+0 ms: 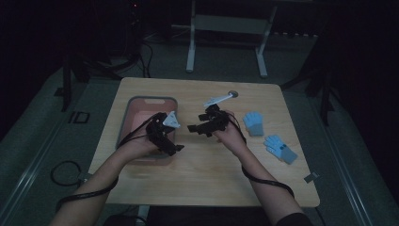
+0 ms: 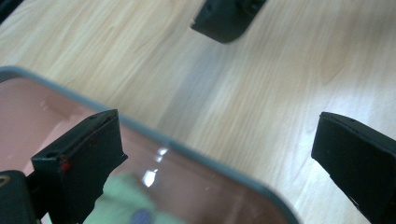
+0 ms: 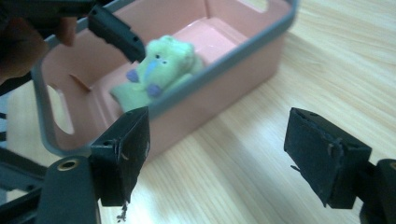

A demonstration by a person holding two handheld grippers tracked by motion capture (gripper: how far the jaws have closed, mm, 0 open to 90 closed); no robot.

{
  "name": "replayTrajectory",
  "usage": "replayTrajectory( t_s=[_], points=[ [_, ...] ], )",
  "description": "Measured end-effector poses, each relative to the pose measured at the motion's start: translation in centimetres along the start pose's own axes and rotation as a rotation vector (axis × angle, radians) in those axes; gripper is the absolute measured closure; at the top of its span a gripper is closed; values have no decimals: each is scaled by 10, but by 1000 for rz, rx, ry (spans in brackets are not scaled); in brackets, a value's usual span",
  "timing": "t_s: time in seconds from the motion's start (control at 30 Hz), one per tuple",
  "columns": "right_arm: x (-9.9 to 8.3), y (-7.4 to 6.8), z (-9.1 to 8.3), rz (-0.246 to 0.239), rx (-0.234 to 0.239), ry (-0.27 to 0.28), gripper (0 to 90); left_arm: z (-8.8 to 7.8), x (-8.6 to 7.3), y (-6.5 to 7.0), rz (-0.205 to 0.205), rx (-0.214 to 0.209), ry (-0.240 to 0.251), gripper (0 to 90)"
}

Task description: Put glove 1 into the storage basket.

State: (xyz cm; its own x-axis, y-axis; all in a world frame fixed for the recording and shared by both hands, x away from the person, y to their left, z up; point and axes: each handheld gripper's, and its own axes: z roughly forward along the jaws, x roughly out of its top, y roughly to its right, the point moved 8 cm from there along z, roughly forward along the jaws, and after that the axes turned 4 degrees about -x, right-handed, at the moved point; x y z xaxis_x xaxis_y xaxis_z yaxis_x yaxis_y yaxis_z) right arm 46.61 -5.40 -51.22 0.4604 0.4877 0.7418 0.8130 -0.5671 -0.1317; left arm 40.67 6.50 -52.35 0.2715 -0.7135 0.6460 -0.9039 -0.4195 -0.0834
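Left gripper (image 1: 175, 141) over the pink bin's (image 1: 136, 101) right rim at about 9 o'clock on the table (image 1: 197, 179), jaws wide apart, nothing between them. Right gripper (image 1: 195, 128) just right of it near table centre, jaws likewise spread and empty. Green plush toy (image 3: 161, 72) lies inside the bin; two blue gloves (image 1: 254, 123) rest at 3 o'clock.
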Motion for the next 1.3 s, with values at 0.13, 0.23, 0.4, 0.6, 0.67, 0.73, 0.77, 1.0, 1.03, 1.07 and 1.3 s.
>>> replayTrajectory(
  t_s=[0.13,0.23,0.4,0.6,0.67,0.73,0.77,1.0,1.03,1.07,1.3],
  points=[
    [-6,13,-13,-20,-55,37,185,6,10,13,31,-31,-5,24],
    [-13,18,-23,-4,-59,40,184,10,19,20,37,-46,13,24],
    [-30,30,-39,20,-91,34,158,22,29,34,68,-92,33,23],
    [-48,36,-53,47,-103,22,135,36,36,49,100,-110,24,24],
    [-53,38,-57,68,-104,26,136,40,39,56,107,-118,36,24],
    [-58,40,-60,75,-108,32,135,45,41,62,113,-119,38,24],
    [-60,41,-61,78,-110,37,133,48,42,66,110,-121,40,24],
    [-79,46,-70,47,-145,46,204,65,41,78,87,-153,28,24],
    [-79,46,-70,47,-145,46,204,65,41,78,87,-153,28,24],
    [-84,50,-74,59,-152,52,220,68,40,81,85,-155,34,24],
    [-106,62,-84,61,-196,44,266,86,28,89,74,-158,21,24]
  ],
)
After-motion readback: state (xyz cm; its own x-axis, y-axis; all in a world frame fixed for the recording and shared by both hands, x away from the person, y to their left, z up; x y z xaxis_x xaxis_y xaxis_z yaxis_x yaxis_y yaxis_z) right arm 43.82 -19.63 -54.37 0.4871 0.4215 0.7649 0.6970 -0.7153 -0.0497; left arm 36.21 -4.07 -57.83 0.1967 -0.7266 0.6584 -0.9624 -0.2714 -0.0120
